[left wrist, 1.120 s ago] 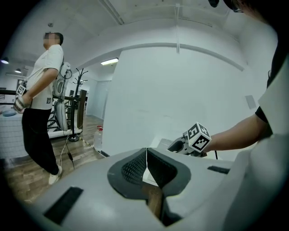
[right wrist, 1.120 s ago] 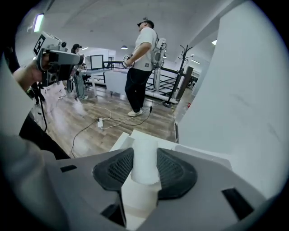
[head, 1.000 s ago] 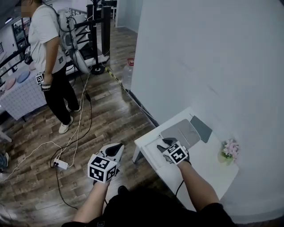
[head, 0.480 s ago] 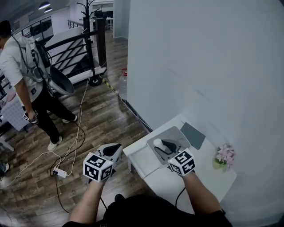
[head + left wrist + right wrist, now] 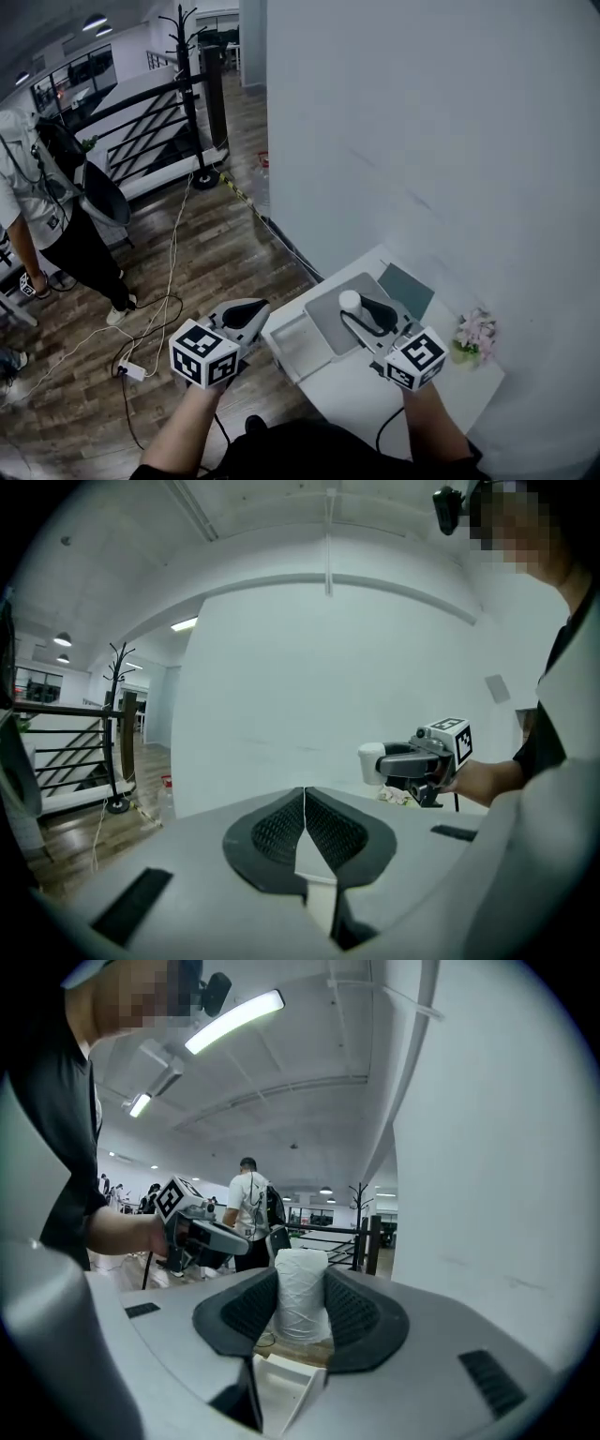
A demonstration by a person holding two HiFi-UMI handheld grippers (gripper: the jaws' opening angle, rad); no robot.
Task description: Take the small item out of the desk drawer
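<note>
The small white cylinder [image 5: 301,1290] stands upright at the centre of our right gripper view, clamped between the pads of the right tool [image 5: 354,307]. In the head view it hangs right of centre above the bench [image 5: 370,398], up and right of the open drawer [image 5: 298,345]. Our left tool [image 5: 305,825], jaws together and empty, sits lower left, off the bench.

The right gripper [image 5: 300,1279] has its two dark jaws pressed on a small white roll [image 5: 302,1309]. The roll stands upright between them. On the left, a hand [image 5: 139,1234] holds the left gripper [image 5: 234,1237]. Behind it stands a person [image 5: 247,1202] in a white shirt. A white wall [image 5: 487,1147] fills the right side, with a coat stand [image 5: 361,1211] by a black railing [image 5: 328,1235].
</note>
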